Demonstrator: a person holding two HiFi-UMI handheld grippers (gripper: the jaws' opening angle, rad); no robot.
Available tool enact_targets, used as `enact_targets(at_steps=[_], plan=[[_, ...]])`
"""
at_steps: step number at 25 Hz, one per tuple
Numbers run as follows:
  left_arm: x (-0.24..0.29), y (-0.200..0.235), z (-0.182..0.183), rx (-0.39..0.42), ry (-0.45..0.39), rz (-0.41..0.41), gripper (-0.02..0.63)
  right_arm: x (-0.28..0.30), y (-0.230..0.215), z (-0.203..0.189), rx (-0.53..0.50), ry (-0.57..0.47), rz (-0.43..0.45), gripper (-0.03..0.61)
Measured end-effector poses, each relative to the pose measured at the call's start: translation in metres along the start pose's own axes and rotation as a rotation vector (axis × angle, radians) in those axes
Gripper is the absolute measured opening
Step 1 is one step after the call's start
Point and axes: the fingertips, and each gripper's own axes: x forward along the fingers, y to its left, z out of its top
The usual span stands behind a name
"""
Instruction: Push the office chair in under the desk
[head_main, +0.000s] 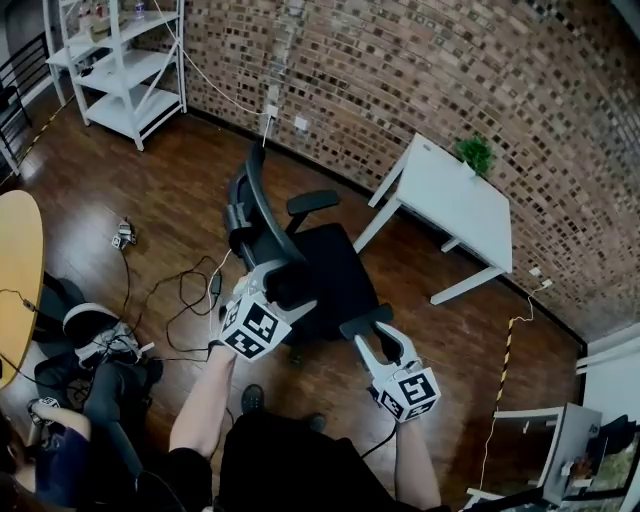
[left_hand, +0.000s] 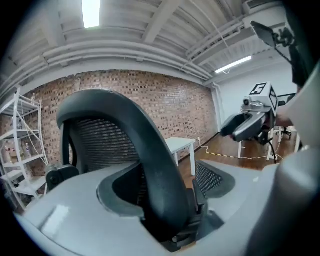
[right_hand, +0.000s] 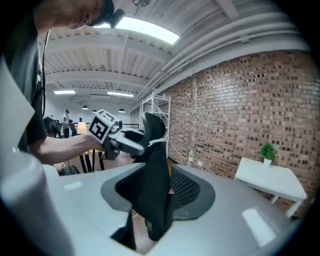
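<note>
My left gripper (head_main: 272, 288) looks clamped on the backrest frame (left_hand: 150, 145) of the office chair (head_main: 325, 262), and my right gripper (head_main: 368, 338) is pinched tight on its near armrest (head_main: 365, 320). The chair's out in the open, well apart from the white desk (head_main: 455, 190). So I reckon the grabbing's done and the actual push isn't. Next up is swinging it round and rolling it toward the desk's open side without clipping it.

Black office chair (head_main: 335, 265) with mesh back and padded armrests, upright on the dark wooden floor (head_main: 150, 180), standing well apart from the white counter (head_main: 450, 195) by the brick wall (head_main: 420, 70), seat turned toward it
</note>
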Motion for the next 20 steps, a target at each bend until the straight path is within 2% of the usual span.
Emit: enact_targets(at_steps=[3,4,6,7,8,10,11,12,14,15,17,20], plan=[[0.0,-0.047,0.021,-0.052,-0.084,-0.088,0.433,0.022,-0.007,0.007,0.051,-0.038,0.078,0.17],[-0.007,-0.063,0.029,-0.098,-0.125,-0.142,0.433,0.027,-0.008,0.007,0.078,-0.046,0.098,0.186],[-0.041,-0.075,0.047,-0.245,-0.25,-0.237,0.433,0.034,-0.006,0.01,0.126,-0.063,0.131,0.222],[-0.064,-0.06,0.058,-0.31,-0.335,-0.245,0.425,0.036,-0.004,0.013,0.144,-0.073,0.141,0.239],[-0.086,-0.03,0.067,-0.344,-0.418,-0.22,0.424,0.037,-0.003,0.017,0.155,-0.083,0.147,0.252],[-0.11,0.055,0.075,-0.357,-0.513,-0.114,0.425,0.043,-0.005,0.021,0.156,-0.093,0.148,0.279],[-0.107,0.095,0.068,-0.351,-0.509,-0.063,0.429,0.046,-0.008,0.021,0.151,-0.093,0.142,0.291],[-0.093,0.128,0.054,-0.346,-0.471,-0.026,0.438,0.048,-0.011,0.019,0.147,-0.089,0.132,0.304],[-0.053,0.17,0.016,-0.337,-0.327,-0.002,0.495,0.048,-0.016,0.015,0.146,-0.081,0.107,0.322],[-0.029,0.18,-0.001,-0.328,-0.247,-0.031,0.509,0.045,-0.016,0.013,0.152,-0.078,0.091,0.324],[0.017,0.18,-0.022,-0.321,-0.125,-0.171,0.548,0.043,-0.013,0.009,0.156,-0.074,0.06,0.325],[0.067,0.159,-0.03,-0.29,-0.015,-0.393,0.569,0.047,-0.018,0.002,0.153,-0.075,0.015,0.324]])
